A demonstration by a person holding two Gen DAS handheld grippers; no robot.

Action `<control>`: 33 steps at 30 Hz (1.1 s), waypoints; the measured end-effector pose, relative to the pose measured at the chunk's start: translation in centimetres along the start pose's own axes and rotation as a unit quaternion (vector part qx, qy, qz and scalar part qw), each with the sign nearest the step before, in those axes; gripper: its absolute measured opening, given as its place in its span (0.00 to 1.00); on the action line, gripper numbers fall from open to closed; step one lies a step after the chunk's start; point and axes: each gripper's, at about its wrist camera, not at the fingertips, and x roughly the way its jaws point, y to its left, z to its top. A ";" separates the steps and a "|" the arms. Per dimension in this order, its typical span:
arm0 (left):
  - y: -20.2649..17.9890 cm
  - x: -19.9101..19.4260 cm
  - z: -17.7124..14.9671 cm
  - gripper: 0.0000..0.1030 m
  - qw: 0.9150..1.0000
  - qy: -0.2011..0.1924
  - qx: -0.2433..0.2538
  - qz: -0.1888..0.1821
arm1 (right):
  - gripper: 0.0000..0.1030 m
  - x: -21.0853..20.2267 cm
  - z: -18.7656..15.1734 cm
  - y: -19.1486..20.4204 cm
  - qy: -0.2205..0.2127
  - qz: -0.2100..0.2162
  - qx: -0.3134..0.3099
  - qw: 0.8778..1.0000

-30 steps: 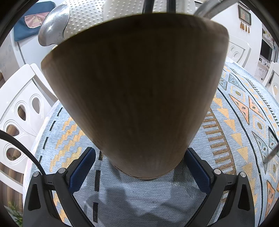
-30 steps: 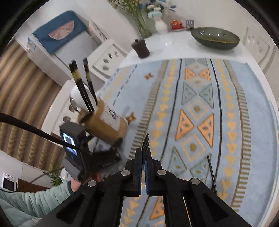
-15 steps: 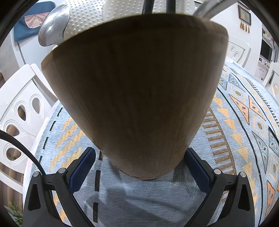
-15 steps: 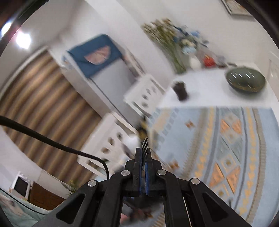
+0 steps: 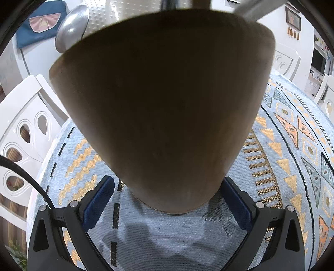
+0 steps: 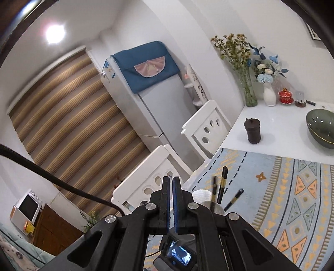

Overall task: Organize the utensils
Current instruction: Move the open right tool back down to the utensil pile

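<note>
Left wrist view. A white chair (image 5: 20,125) is standing past the worktop's left edge. The left gripper (image 5: 169,183) is pointing steeply down at a wooden utensil holder (image 5: 162,104), which is filling most of the view and standing on a patterned blue and orange cloth (image 5: 292,146) near the worktop's left edge. The blue-padded fingers (image 5: 100,196) are spread wide, one on each side of the holder's base. The right pad is looking to be against the wood and the left pad is sitting just beside it, so I cannot tell whether they are pressing. Judging by this, the gripper is there to steady the holder while utensils go in.

Inside the holder a white dotted liner (image 5: 117,12) is rising above the rim. A metal spoon (image 5: 72,31) is leaning out at the left with its bowl upward, and a grey metal handle (image 5: 248,10) is poking out at the right.

Right wrist view. The right gripper (image 6: 171,181) is hovering above the holder, its fingers pressed together. No utensil is showing past their tips, and whether something thin is pinched between them is hidden. Just right of the fingers, black chopsticks (image 6: 223,183) with yellow bands are standing in the holder's white liner, one of them leaning right.

Further right, on the bare white worktop (image 6: 281,133) beyond the cloth, a dark lidded jar (image 6: 253,131) is standing alone, and a green bowl (image 6: 321,129) is sitting by the right edge; what it holds is not visible.
</note>
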 end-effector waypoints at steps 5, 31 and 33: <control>0.2 -0.3 0.1 0.99 1.000 0.000 -0.001 -0.001 | 0.02 -0.1 0.1 -0.9 0.004 -0.003 0.009 1.000; 0.3 -0.3 0.2 1.00 1.000 0.000 -0.001 -0.001 | 0.04 -10.4 0.1 -6.6 -0.061 -0.060 0.106 0.991; 0.3 -0.3 0.2 1.00 1.000 0.000 -0.001 -0.001 | 0.06 -11.6 0.3 -6.7 -0.072 -0.072 0.104 0.989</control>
